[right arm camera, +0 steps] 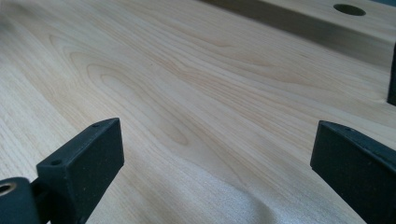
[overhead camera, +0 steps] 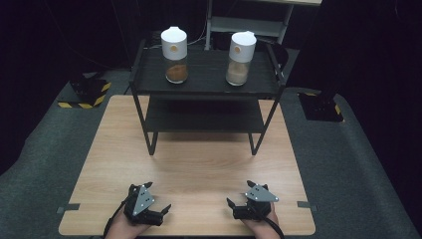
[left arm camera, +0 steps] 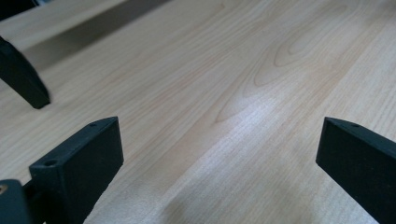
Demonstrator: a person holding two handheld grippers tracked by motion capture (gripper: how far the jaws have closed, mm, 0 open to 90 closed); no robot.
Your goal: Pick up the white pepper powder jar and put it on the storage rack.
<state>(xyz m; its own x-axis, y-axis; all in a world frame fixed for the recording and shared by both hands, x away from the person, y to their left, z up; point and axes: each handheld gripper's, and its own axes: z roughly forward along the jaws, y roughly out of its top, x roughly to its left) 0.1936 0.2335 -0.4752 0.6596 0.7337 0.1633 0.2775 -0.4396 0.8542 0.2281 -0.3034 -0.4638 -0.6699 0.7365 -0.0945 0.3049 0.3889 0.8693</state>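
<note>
My left gripper (overhead camera: 159, 195) rests low over the near left part of the wooden table (overhead camera: 199, 164), open, held by a hand. My right gripper (overhead camera: 239, 191) sits at the near right, also open and in a hand. In the left gripper view, the left gripper (left arm camera: 219, 144) has its jaws wide apart with bare wood between them. The right gripper view shows the same for the right gripper (right arm camera: 217, 144). Two clear jars with white lids stand on the top of a black rack (overhead camera: 206, 82): one with dark brown powder (overhead camera: 175, 55), one with tan powder (overhead camera: 240, 59).
The rack has a lower shelf (overhead camera: 204, 117) and thin legs standing on the far half of the table; one leg (left arm camera: 21, 74) shows in the left gripper view, another (right arm camera: 392, 74) in the right gripper view. Bare wood lies between grippers and rack. Grey carpet surrounds the table.
</note>
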